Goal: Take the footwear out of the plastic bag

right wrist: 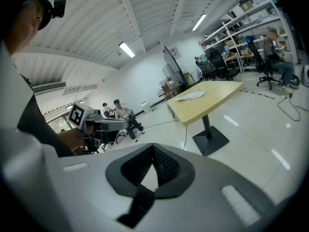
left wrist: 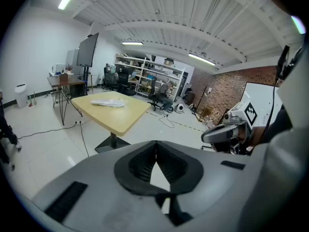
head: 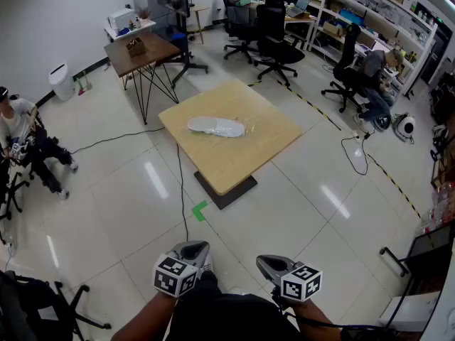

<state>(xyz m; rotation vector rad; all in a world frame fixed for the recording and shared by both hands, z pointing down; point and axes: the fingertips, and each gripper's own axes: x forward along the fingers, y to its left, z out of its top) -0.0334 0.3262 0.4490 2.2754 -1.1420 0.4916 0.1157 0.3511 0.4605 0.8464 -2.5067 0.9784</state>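
Observation:
A clear plastic bag with pale footwear (head: 216,126) inside lies on the light wooden table (head: 234,155), far ahead of both grippers. The same bag (left wrist: 109,102) shows small in the left gripper view and the bag (right wrist: 190,95) shows small in the right gripper view. My left gripper (head: 192,249) is held low near my body at the bottom of the head view, shut and empty. My right gripper (head: 269,263) is beside it, also shut with nothing in it. In their own views the left gripper (left wrist: 155,154) and right gripper (right wrist: 153,157) have their jaws closed together.
A dark wooden side table (head: 142,54) stands beyond the light one. Office chairs (head: 274,41) and shelving (head: 370,20) line the back right. A seated person (head: 21,144) is at the left. Cables (head: 178,183) trail on the tiled floor; a green tape mark (head: 200,210) lies near the table base.

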